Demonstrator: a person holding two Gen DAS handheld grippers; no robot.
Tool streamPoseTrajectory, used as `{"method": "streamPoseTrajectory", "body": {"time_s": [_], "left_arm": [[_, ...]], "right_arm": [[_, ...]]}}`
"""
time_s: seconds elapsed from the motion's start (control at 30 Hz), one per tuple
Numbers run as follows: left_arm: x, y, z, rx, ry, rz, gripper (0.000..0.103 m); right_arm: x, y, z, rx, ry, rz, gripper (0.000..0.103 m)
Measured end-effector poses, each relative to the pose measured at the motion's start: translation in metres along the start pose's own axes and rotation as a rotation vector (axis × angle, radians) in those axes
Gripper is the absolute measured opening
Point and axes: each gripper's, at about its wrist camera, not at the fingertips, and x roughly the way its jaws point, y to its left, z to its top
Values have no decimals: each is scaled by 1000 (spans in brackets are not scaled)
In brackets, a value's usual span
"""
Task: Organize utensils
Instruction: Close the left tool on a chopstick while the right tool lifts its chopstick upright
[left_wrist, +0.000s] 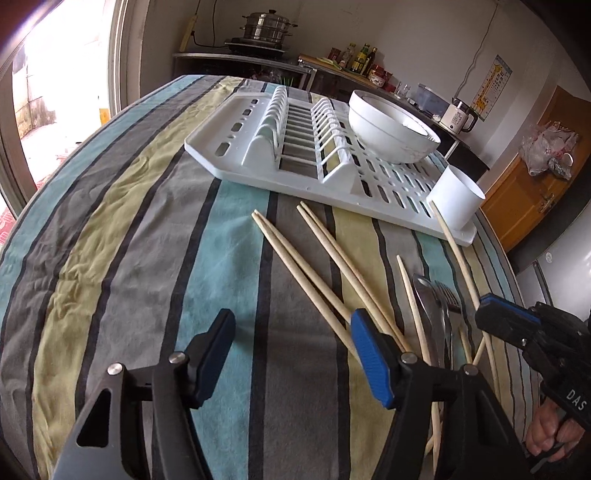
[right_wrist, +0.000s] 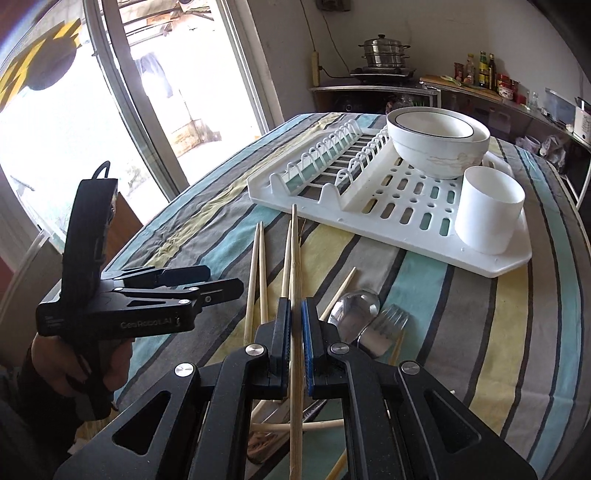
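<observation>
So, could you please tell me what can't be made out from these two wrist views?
- Lower ends of the chopsticks, left wrist view: hidden behind the left gripper.
- Handles of the spoon and fork, right wrist view: covered by the right gripper.
- Inside of the white cup: not visible in either view.
- Bottle labels: too small.

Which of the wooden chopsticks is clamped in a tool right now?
The single pale wooden chopstick pinched between the right tool, pointing toward the white rack; the other chopsticks lie loose on the striped cloth.
</observation>
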Motion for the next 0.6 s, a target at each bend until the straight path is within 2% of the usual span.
{"method": "streamPoseTrajectory", "body": {"time_s": [0.1,0.13,0.23,0.33,0.5,0.6], "left_arm": [[6,-1,8,-21,28,3,55],[7,-1,9,-24,28,22,48],[9,-2,11,6,29,73,40],[13,-8,12,54,33,122,39],[17,-13,17,29,57,137,40],[21,-25,16,86,55,192,41]], "right_arm": [[-2,-6,-4,9,-7,8,6],[-2,-8,-4,14,-9,12,6],[-4,-12,-6,17,-18,22,6],[-5,-16,-7,17,-24,25,6],[-9,-22,-10,31,-37,24,6],[-12,-24,-11,33,-43,24,6]]}}
